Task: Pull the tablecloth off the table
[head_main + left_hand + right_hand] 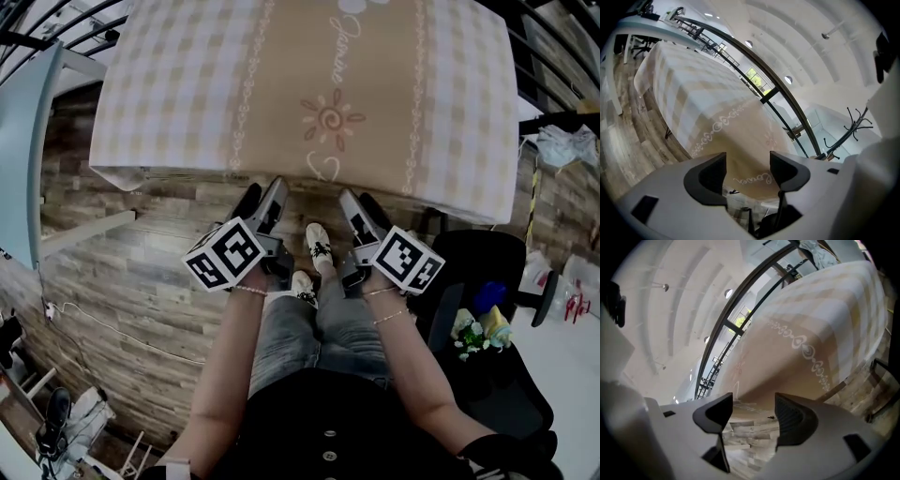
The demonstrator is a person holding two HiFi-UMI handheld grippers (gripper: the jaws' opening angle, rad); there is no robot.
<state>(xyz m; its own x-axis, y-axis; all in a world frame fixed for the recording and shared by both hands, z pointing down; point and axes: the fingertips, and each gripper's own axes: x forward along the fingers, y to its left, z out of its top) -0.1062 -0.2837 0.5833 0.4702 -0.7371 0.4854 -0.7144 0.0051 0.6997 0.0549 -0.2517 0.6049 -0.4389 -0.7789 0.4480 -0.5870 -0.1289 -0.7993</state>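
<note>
A beige and cream checked tablecloth [319, 84] with white embroidery covers the table ahead, and its near hem hangs over the front edge. My left gripper [262, 195] and right gripper [361, 200] sit side by side just under that hem, pointing at it. Both stand open with nothing between their jaws. In the left gripper view the open gripper [747, 164] frames the draped tablecloth [717, 108] a short way off. From the right gripper view, that gripper [753, 406] is also apart from the tablecloth [811, 324], with the hem just beyond its tips.
A black office chair [487, 309] carrying small toys stands close at the right. A pale blue table [23, 150] runs along the left. The person's shoes [319, 239] rest on the wood floor below the hem. A white cable [94, 319] lies on the floor at left.
</note>
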